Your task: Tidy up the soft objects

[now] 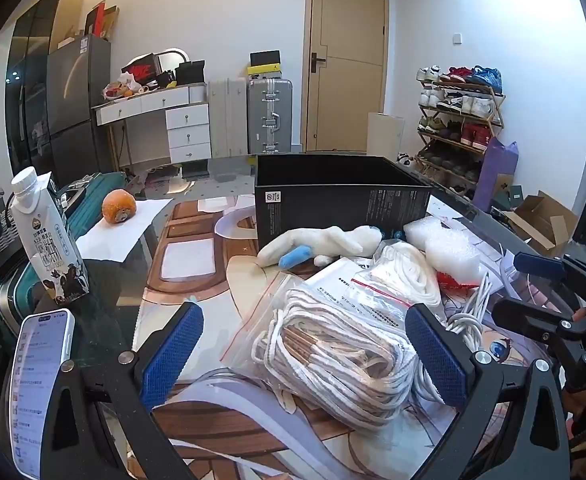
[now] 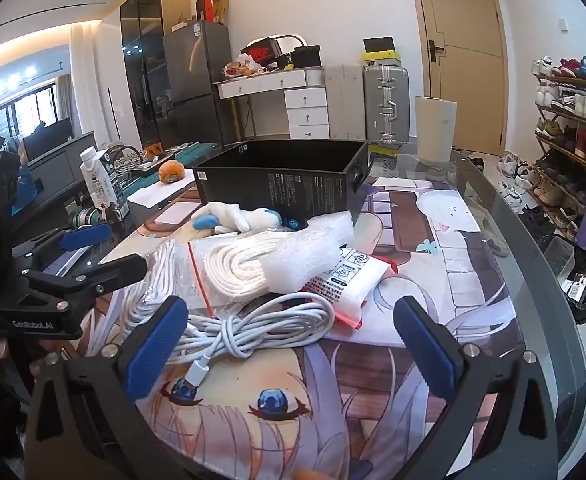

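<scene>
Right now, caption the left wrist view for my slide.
Open left gripper straddles a bagged rope bundle before the black box.

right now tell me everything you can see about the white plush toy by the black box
The plush toy is a soft, fuzzy white animal with floppy limbs and a light blue part sticking out on its left side as the left camera sees it. It lies flat on its side on the printed table mat, close against the front wall of the open black box. The bagged white rope lies just in front of it. Neither tool touches it; both stand open nearer the camera.
</scene>
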{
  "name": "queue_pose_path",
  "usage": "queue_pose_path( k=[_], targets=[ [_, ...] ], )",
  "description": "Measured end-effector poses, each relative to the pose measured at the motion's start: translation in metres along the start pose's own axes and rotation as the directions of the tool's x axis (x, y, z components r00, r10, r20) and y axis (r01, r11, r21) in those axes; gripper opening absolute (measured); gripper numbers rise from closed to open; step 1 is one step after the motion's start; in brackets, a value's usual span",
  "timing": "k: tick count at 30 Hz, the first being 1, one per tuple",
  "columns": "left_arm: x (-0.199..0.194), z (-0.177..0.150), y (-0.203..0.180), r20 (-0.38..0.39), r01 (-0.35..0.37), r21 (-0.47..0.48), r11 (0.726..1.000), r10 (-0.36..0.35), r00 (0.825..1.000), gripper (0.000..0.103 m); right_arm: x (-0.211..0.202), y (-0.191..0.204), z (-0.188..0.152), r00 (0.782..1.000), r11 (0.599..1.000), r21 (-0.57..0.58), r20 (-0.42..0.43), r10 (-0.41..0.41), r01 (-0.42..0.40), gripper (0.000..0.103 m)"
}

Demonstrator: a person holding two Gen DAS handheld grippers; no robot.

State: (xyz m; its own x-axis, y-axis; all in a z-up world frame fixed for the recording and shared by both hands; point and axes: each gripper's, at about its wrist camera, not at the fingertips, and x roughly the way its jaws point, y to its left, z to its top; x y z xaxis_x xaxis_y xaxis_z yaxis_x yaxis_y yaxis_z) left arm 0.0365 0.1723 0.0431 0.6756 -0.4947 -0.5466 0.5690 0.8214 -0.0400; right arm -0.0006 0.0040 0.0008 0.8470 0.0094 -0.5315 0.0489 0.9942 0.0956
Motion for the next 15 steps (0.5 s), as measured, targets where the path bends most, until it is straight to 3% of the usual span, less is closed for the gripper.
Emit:
queue_pose_path(
  k=[15],
  targets=[
    [0.0002,0.0002,-0.0007,-0.003,0.0,-0.001,1.0,0.0,1.0,0.103,0.0015,-0.0006,-0.0007,1.0,1.0,0.001,-0.007,0.012,-0.012,0.103]
  ],
)
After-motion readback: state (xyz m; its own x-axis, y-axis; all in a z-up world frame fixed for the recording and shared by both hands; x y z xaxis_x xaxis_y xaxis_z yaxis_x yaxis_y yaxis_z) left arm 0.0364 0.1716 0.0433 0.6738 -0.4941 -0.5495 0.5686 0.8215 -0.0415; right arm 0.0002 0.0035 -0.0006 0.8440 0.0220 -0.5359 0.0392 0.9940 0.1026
